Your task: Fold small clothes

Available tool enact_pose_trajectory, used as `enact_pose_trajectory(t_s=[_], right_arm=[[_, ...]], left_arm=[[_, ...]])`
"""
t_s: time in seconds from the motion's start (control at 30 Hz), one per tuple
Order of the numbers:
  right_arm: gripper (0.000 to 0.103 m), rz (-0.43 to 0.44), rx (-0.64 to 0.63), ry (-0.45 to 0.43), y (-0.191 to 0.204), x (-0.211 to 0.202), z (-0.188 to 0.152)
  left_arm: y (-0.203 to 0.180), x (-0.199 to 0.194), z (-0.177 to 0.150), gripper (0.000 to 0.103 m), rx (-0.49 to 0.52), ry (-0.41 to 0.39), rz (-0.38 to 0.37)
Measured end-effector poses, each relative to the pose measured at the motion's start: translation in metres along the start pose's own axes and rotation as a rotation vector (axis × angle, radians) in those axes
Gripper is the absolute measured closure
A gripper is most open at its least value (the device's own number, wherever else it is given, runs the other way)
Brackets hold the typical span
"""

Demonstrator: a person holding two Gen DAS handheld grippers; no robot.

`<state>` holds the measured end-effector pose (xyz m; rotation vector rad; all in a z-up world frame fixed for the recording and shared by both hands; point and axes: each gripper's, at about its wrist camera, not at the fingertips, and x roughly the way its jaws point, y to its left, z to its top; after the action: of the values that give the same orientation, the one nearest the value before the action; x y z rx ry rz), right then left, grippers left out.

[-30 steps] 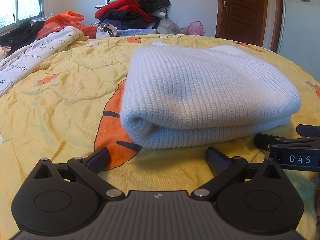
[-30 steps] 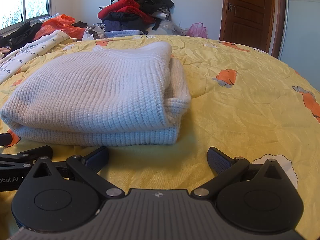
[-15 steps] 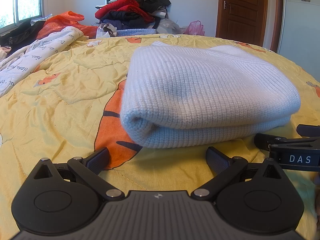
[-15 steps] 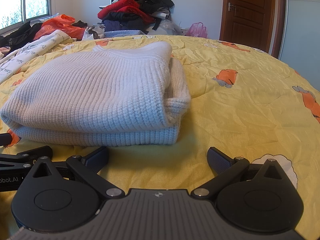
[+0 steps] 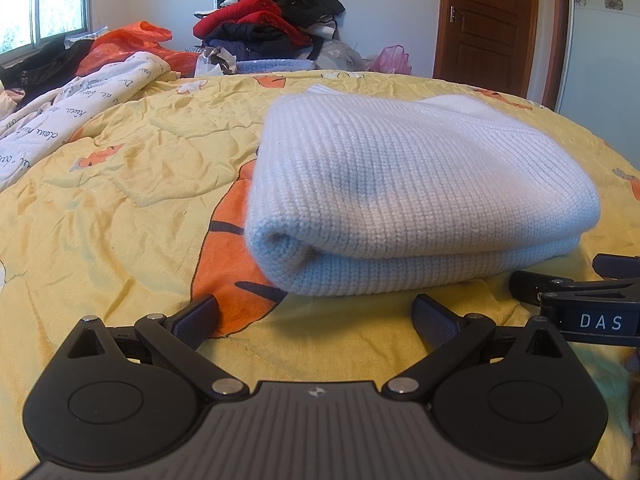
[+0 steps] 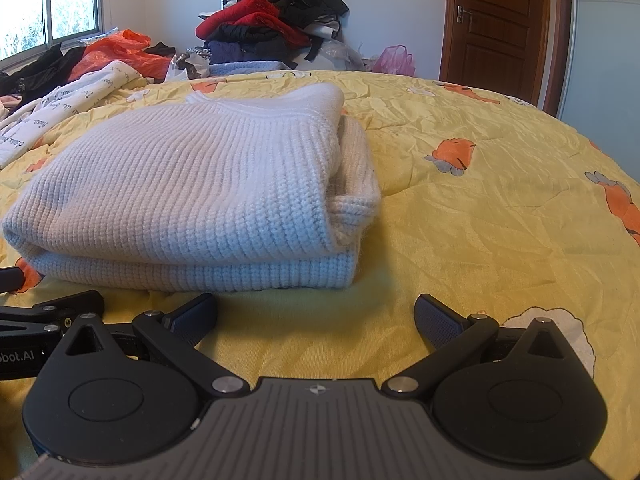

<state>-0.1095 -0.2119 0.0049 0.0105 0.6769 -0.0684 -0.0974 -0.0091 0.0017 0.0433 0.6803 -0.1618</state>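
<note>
Taking the folded white knit sweater [image 5: 416,184] as the landmark and reading left to right: far to its left, by the window [image 5: 44,0], dark garments and an orange plastic bag [image 5: 124,42] lie past a white quilt with script lettering [image 5: 60,128]. Nearer the sweater on that side, the yellow bedspread [image 5: 100,232] carries a large orange cartoon print [image 5: 228,248] that runs under the sweater's left corner.

The sweater itself lies flat on the bedspread, folded into a thick rectangle with the rounded fold facing the cameras — in the right wrist view its ribbed collar [image 6: 256,110] shows at the far edge, and tucked layers bulge out at the right side.

Just in front of the sweater, the left gripper [image 5: 316,314] sits low over the bedspread with its fingers spread wide, nothing between them and clear of the knit. The right gripper [image 6: 316,314] is beside it, facing the sweater's right corner, its fingers likewise spread wide and empty; whether either gripper's underside rests on the fabric is hard to tell from these low angles.

Behind the sweater, against the wall, rises a heap of clothes [image 5: 276,20] in red, black and blue, with a pink bag [image 5: 392,60] beside it. Right of the sweater is open yellow bedspread with small orange prints, and beyond that a brown wooden door [image 6: 504,24].
</note>
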Motion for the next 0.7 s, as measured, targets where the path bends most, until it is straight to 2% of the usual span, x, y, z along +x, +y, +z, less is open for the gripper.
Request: enact_pose_trajectory(t_s=[0.7], right_arm=[[0.001, -0.001, -0.001, 0.000, 0.0002, -0.0002, -0.0002]], left_arm=[[0.0043, -0.0019, -0.0012, 0.000, -0.015, -0.007, -0.014]])
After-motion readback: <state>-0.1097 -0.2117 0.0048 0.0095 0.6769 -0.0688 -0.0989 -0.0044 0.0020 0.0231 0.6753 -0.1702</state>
